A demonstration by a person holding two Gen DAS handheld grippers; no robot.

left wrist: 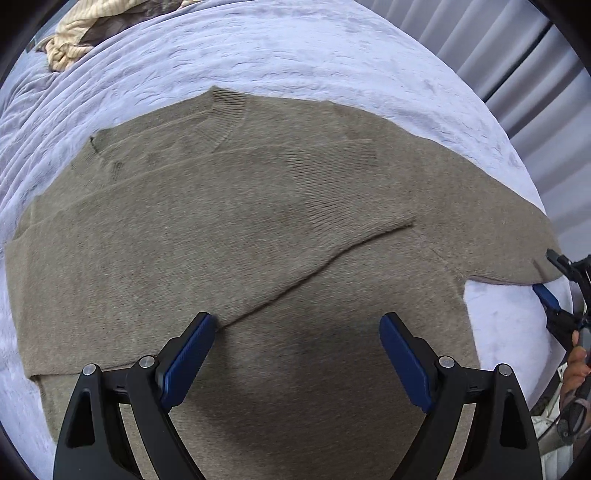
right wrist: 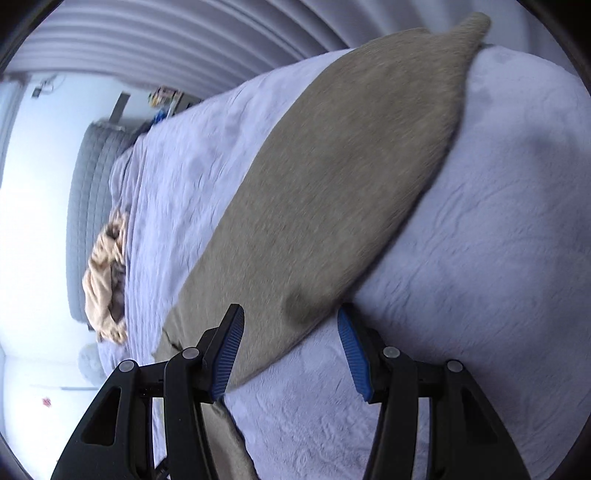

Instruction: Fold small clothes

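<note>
A taupe knit sweater (left wrist: 221, 221) lies flat on a lavender blanket (left wrist: 295, 55), neck toward the far side. One sleeve (left wrist: 177, 251) is folded across its body. My left gripper (left wrist: 299, 325) hovers over the lower body with its jaws wide apart and nothing between them. The other sleeve (left wrist: 498, 240) stretches out to the right. At its end is my right gripper (left wrist: 550, 277), one finger on each side of the tip. In the right wrist view the taupe fabric (right wrist: 332, 166) runs between the half-spread fingers of that gripper (right wrist: 291, 325), and the pads do not press on it.
A crumpled cream garment (left wrist: 81, 33) (right wrist: 105, 280) lies at the far side of the bed, near a grey quilted headboard (right wrist: 85, 221). Pleated curtains (left wrist: 517, 74) hang past the bed's right edge. A person's hand (left wrist: 574, 369) holds the right gripper there.
</note>
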